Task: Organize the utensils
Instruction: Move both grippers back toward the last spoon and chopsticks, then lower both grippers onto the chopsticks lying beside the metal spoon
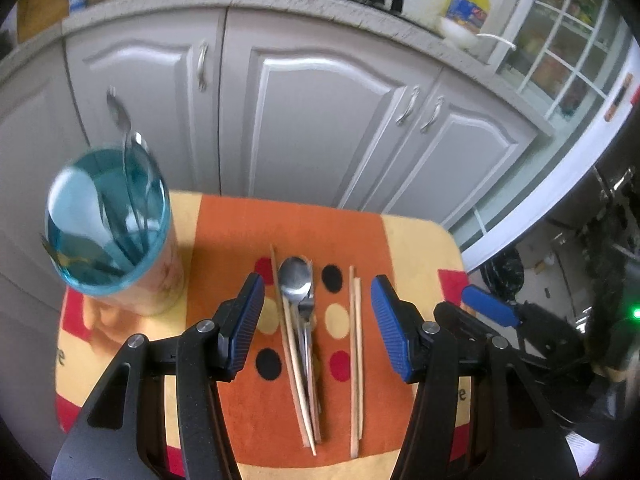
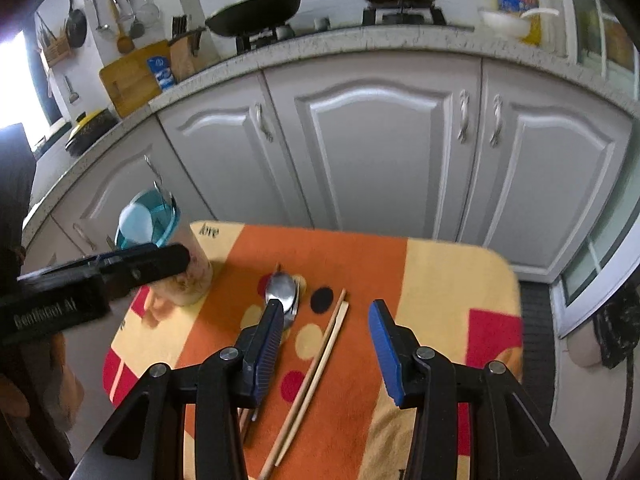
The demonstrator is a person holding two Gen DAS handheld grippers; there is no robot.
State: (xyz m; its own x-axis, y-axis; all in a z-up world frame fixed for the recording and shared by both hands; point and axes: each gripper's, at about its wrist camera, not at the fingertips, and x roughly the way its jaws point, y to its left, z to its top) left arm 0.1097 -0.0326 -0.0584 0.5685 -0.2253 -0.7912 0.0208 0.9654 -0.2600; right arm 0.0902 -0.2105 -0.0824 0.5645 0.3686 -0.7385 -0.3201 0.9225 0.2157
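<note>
- The left gripper (image 1: pixel 318 330) is held spread and empty above the bench (image 1: pixel 420 248); between its jaws, in the left wrist view, a spoon (image 1: pixel 295 280) is seen with its bowl toward 12 o'clock and its handle running back toward 6 o'clock.
- A fork (image 1: pixel 306 320) lies along the spoon's handle, and one pair of chopsticks (image 1: pixel 294 356) lies against the spoon's 9 o'clock side (all share roughly the same long axis, 12 to 6).
- A second pair of chopsticks (image 1: pixel 356 360) lies apart at 3 o'clock of the spoon, parallel to it.
- The right gripper (image 2: pixel 324 340) is likewise spread and empty; in its own view that second pair (image 2: pixel 316 376) runs between its jaws, slanted from 1 to 7 o'clock.
- By judgement, the spoon bundle is nearer the left gripper, the separate chopsticks nearer the right.
- A blue-rimmed holder (image 1: pixel 108 216) stands at 10 o'clock of the spoon; several metal utensils (image 1: pixel 128 160) already stand in it, handles down (exact kinds cannot be told).
</note>
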